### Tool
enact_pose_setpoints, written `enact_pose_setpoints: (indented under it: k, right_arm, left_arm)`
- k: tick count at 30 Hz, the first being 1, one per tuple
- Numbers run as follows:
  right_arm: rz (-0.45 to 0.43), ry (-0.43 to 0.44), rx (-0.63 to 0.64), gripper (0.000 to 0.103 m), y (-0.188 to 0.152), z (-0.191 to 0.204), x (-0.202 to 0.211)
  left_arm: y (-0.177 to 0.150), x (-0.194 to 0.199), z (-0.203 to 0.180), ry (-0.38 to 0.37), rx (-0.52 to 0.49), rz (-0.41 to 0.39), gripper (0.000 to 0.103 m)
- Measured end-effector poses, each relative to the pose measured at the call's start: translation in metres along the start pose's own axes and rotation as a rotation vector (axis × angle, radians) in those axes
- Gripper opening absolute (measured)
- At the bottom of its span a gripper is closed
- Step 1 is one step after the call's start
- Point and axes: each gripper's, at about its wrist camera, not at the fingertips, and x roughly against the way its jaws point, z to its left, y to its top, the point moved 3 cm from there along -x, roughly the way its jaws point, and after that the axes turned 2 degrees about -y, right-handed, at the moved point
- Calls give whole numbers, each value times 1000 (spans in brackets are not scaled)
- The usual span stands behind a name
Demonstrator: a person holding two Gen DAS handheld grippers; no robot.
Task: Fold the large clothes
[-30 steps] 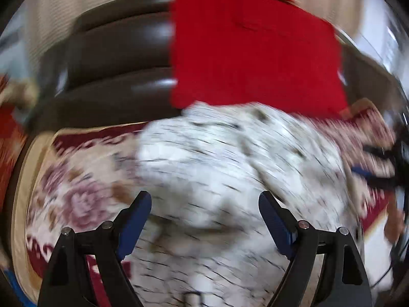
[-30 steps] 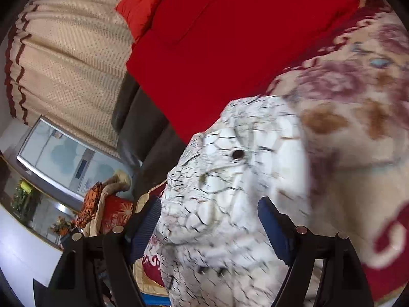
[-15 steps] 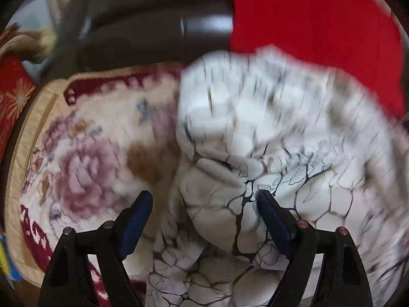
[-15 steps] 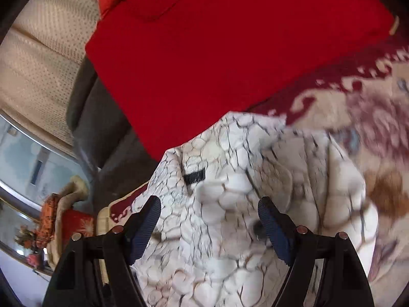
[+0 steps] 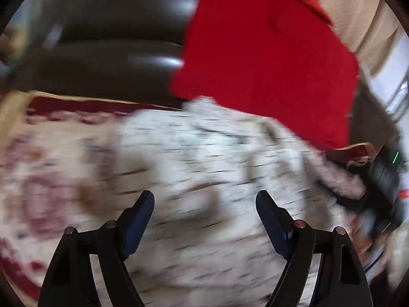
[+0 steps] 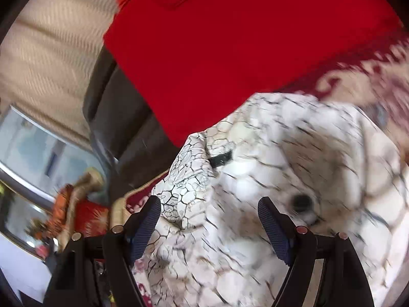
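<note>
A white garment with a black crackle print (image 5: 204, 168) lies bunched on a floral seat cover (image 5: 51, 153). My left gripper (image 5: 205, 204) hovers over it, its jaws wide apart with nothing pressed between the blue pads; this view is blurred. In the right wrist view the same garment (image 6: 255, 192) shows a black tag (image 6: 221, 159) and a dark button (image 6: 303, 203). My right gripper (image 6: 209, 211) is open above its crumpled edge, pads apart from the cloth. The other gripper (image 5: 383, 192) shows at the far right of the left wrist view.
A red cloth (image 5: 268, 51) hangs over the dark leather sofa back (image 5: 115, 38) behind the garment. A beige curtain (image 6: 51, 51) and a glass-topped table (image 6: 38, 153) stand off to the left in the right wrist view.
Both views have swung sideways across the garment. In the left wrist view it slid down and left, uncovering the other gripper at the right edge. In the right wrist view the black tag and button shifted.
</note>
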Motion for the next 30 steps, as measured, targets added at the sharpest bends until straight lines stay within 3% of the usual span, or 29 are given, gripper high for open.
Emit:
enact_pose_setpoints:
  k: [2,5,7,10,13,14,17,21,24,27,28,29,30]
  right_arm:
    - [-18,9,-24,81,-6,-15,15]
    - [-38,28,-53,81,-13,-42,44]
    - [-58,29,-66,81,-14,-54,63]
    - [-93,42,-94,81,-12,-76,88]
    - [-129,18,-86,81,-9,-89,110]
    - [-135,15,-87,81,-9,-91,115]
    - [-151,25,-111,81,-9,-105,130]
    - [-165,34,-126,81,-12,-113,137]
    - [-183,35,-125,81,-15,-114,150]
    - [-192,47,-127,81,-16,-111,160]
    - [-188,50,-125,81,-16,-109,161]
    - [-181,52,-122,82,-17,-106,163]
    - [-179,57,-122,82,-18,-105,164]
  left_arm:
    - [11,-33,-11,-125,74,95,83]
    - [19,-76,-22,-217,168,199,83]
    - [22,-102,-29,-241,221,260,83]
    - [27,-121,-36,-245,242,250,79]
    - [31,-124,-52,-273,209,244,21]
    - [31,-122,-59,-281,192,237,12]
    - [27,-111,-87,-270,79,185,8]
    - [12,-78,-136,-292,-72,155,8]
    - [-22,-59,-175,-350,-195,211,8]
    - [-44,-41,-186,-264,-336,208,12]
    - [-43,-35,-179,-233,-343,190,26]
    - [-38,-29,-166,-193,-326,168,58]
    - [-26,-24,-143,-120,-257,135,76]
